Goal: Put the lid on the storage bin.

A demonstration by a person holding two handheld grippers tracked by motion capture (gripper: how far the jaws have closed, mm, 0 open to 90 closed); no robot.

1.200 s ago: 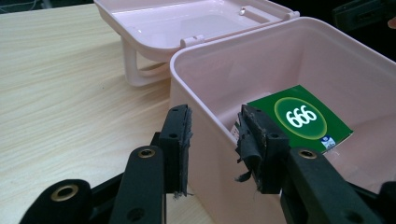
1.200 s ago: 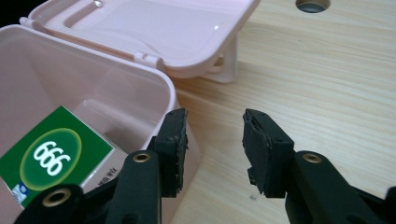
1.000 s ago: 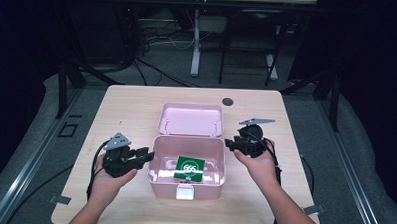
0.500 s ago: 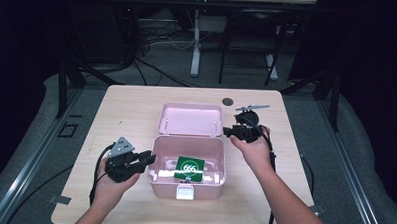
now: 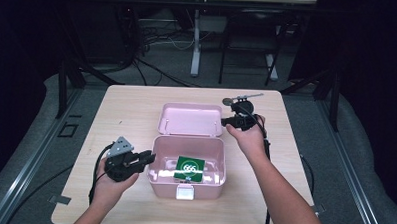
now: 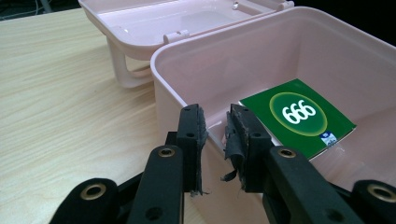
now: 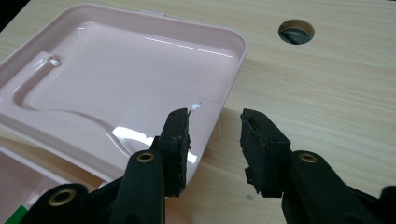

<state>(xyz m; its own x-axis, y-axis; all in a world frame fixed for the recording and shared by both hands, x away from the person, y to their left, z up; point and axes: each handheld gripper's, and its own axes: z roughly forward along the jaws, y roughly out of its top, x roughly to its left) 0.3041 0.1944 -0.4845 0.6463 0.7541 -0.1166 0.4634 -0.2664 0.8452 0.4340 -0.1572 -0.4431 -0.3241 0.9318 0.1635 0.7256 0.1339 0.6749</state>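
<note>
A pale pink plastic box (image 5: pixel 187 164) with rounded corners sits open in the lower middle of the high view, on a light wooden table (image 5: pixel 131 109). Its hinged pink lid (image 5: pixel 191 119) lies flat behind it, toward the middle of the frame, inner side up. On the box floor rests a flat green packet printed with white "666" in a ring (image 5: pixel 189 167); in the left gripper view this packet (image 6: pixel 299 116) lies at the right of the frame.

The left gripper (image 5: pixel 147 159), held in a hand (image 5: pixel 111 181) at lower left of the high view, is at the left wall of the box. In the left gripper view (image 6: pixel 215 135) its jaws straddle the box rim with a narrow gap; whether the worn pads press the wall I cannot tell.

The right gripper (image 5: pixel 225 121), held by the right hand (image 5: pixel 248 139) right of centre in the high view, points at the right edge of the lid. In the right gripper view (image 7: pixel 215 135) its jaws are spread, one above the lid's rim and one above bare table, holding nothing. A round hole in the tabletop (image 7: pixel 296 31) shows at upper right there.
</note>
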